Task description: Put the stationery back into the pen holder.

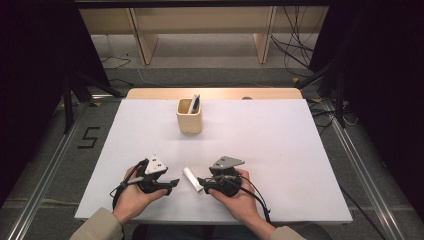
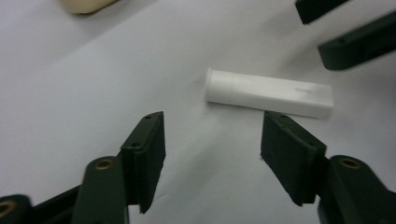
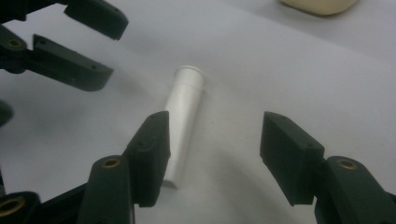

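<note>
The white cap (image 1: 192, 178), a slim tube with a small flange at one end, looking like the cap of a marker, lay flat on the white table (image 1: 280, 150) near the person's edge, between the two grippers. Nothing gripped it; it rested loose on the surface. In the left gripper view the white cap (image 2: 269, 93) lay crosswise just beyond the jaw tips, nearer the right-hand jaw, its flanged end pointing toward the gap. In the right gripper view the white cap (image 3: 183, 116) ran lengthwise away from the camera, its near end tucked behind the left-hand jaw and its flanged end farther off.

The left gripper (image 1: 171, 184) stood with its jaws spread wide and empty, held in the left hand (image 1: 134, 196). The right gripper (image 1: 201, 181) was likewise spread and held nothing, carried by the right hand (image 1: 239, 196), its jaws partly straddling the cap.

Farther back on the table stood a beige pen holder (image 1: 189, 116) with a blue pen (image 1: 195, 103) upright in it, well apart from the cap.

The work seemed at its start: the cap was not yet picked up, and grasping, lifting and carrying it, probably toward the holder, all remained.
</note>
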`<action>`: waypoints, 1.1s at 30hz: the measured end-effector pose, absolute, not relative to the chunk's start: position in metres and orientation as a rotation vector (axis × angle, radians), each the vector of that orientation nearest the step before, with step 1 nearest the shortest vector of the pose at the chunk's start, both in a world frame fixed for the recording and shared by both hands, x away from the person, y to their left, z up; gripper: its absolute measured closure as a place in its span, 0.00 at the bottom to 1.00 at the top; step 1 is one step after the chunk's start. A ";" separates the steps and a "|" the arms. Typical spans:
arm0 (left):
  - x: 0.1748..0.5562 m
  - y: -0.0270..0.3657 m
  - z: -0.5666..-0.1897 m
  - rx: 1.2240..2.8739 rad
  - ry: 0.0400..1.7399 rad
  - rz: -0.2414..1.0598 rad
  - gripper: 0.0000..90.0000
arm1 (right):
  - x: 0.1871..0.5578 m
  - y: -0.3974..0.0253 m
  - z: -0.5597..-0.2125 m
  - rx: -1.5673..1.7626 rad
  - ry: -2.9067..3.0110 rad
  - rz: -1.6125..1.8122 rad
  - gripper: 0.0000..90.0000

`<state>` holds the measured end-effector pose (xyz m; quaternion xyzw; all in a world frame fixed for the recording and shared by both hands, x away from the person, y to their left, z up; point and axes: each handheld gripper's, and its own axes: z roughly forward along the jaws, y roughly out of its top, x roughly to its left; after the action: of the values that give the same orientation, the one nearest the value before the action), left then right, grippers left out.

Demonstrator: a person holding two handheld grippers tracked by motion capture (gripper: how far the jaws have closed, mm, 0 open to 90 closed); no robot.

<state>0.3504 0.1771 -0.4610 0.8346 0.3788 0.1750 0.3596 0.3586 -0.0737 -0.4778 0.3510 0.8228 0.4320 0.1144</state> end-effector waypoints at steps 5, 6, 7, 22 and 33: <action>0.355 0.182 -0.462 2.116 1.036 0.495 0.33 | 0.360 -0.055 -0.480 1.000 2.435 1.260 0.50; 0.356 0.183 -0.463 2.101 1.054 0.496 0.31 | 0.361 -0.051 -0.481 0.992 2.437 1.253 0.51; 0.357 0.184 -0.464 2.099 1.060 0.501 0.30 | 0.362 -0.048 -0.482 0.989 2.441 1.247 0.52; 0.359 0.185 -0.468 2.084 1.100 0.501 0.27 | 0.376 -0.027 -0.489 1.037 2.485 1.156 0.61; 0.360 0.186 -0.468 2.080 1.109 0.507 0.28 | 0.375 -0.024 -0.487 1.045 2.532 1.083 0.64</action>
<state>0.3600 0.1862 -0.4683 0.8059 0.4295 0.1963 0.3571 0.3750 -0.0239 -0.4871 0.3531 0.8555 0.3660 0.0977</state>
